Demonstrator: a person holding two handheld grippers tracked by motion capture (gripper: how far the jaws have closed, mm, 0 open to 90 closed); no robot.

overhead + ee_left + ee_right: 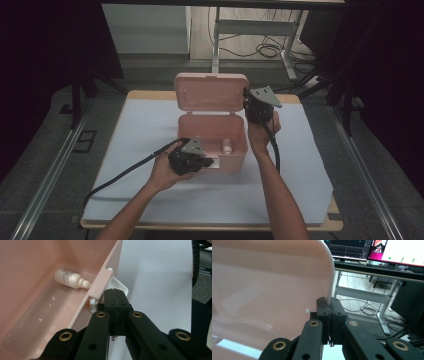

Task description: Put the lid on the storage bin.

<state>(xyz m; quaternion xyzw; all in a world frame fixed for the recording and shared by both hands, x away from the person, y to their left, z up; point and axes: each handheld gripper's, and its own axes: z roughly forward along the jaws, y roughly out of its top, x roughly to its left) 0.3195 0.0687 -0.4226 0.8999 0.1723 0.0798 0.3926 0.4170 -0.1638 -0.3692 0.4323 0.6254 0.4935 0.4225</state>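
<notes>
Holding: your left gripper (192, 161) has its jaws closed on the white latch tab (119, 287) at the front wall of the pink box (212, 125), centre of the high view.
Lid: your right gripper (260, 107) pinches the right edge of the open lid (211, 92), upper centre of the high view; in the right gripper view its jaws are shut on that edge (329, 293).
Contents: small pale bottle (70, 278) lies on its side on the box floor, upper left of the left gripper view.
Step, as judged: swinging the lid on its hinge while the base is steadied.
Advice: keep the left grip firm so the base does not slide on the white sheet (150, 130); guide the lid along its hinge arc, do not twist the thin edge.
Pose, left: forearm enters from the bottom, hand low at the box front.
Pose, right: hand raised beside the box, gripper pointing toward the lid.
</notes>
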